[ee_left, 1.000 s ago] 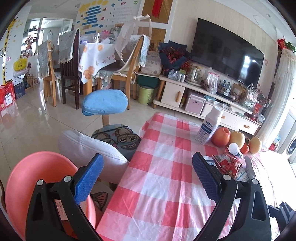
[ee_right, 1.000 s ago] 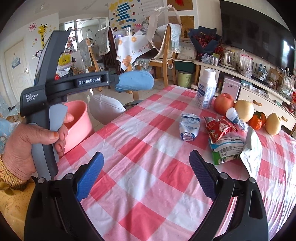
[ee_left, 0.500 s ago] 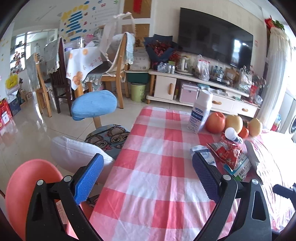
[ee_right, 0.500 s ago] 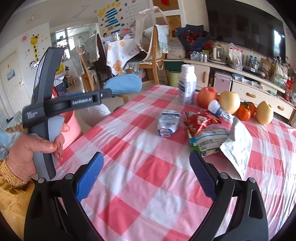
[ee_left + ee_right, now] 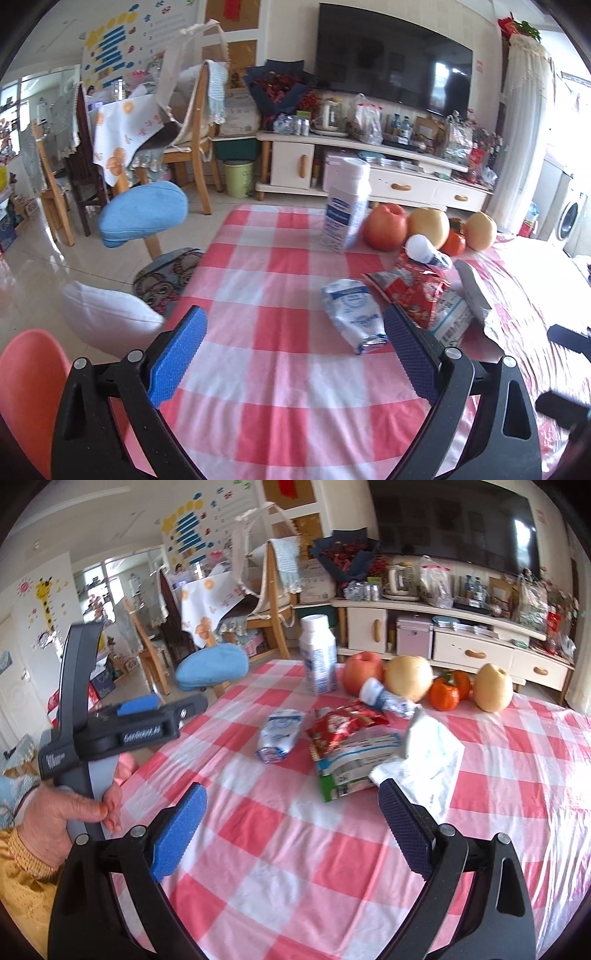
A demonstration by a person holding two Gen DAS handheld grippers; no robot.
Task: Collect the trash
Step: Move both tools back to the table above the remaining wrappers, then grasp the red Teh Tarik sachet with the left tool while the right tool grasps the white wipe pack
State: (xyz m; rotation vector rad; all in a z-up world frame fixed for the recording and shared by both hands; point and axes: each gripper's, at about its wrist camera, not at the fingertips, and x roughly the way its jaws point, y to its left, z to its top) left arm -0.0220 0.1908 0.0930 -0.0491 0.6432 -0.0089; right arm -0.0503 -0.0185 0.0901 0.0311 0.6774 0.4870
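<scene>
A table covered by a red-and-white checked cloth (image 5: 280, 834) fills the lower part of both wrist views. Beyond it, a long white low cabinet (image 5: 369, 177) is seen under a wide black television screen (image 5: 395, 66). A round pink plastic basin (image 5: 26, 387) is seen off the table's left edge, low in the left wrist view. The left gripper (image 5: 293, 356) is held over the near part of the table with its jaws spread wide and nothing between them; in the right wrist view it is seen at the left, gripped by the left hand (image 5: 62, 812). The right gripper (image 5: 291, 825) is likewise held above the cloth with the jaws wide apart and empty. The trash is gathered in the middle of the table: a crumpled white plastic wrapper (image 5: 424, 757) is laid against a flattened green-and-white carton (image 5: 351, 768), on which a red foil snack bag (image 5: 343, 723) rests, and a squashed white-and-blue pouch (image 5: 280, 731) lies just left of them. Behind the pile a tall white milk bottle (image 5: 319, 657) stands upright, beside a red apple (image 5: 364, 672), two yellow pears (image 5: 408, 677) and an orange persimmon (image 5: 448, 694). A small white bottle with a blue label (image 5: 384, 699) lies on its side in front of the fruit.
</scene>
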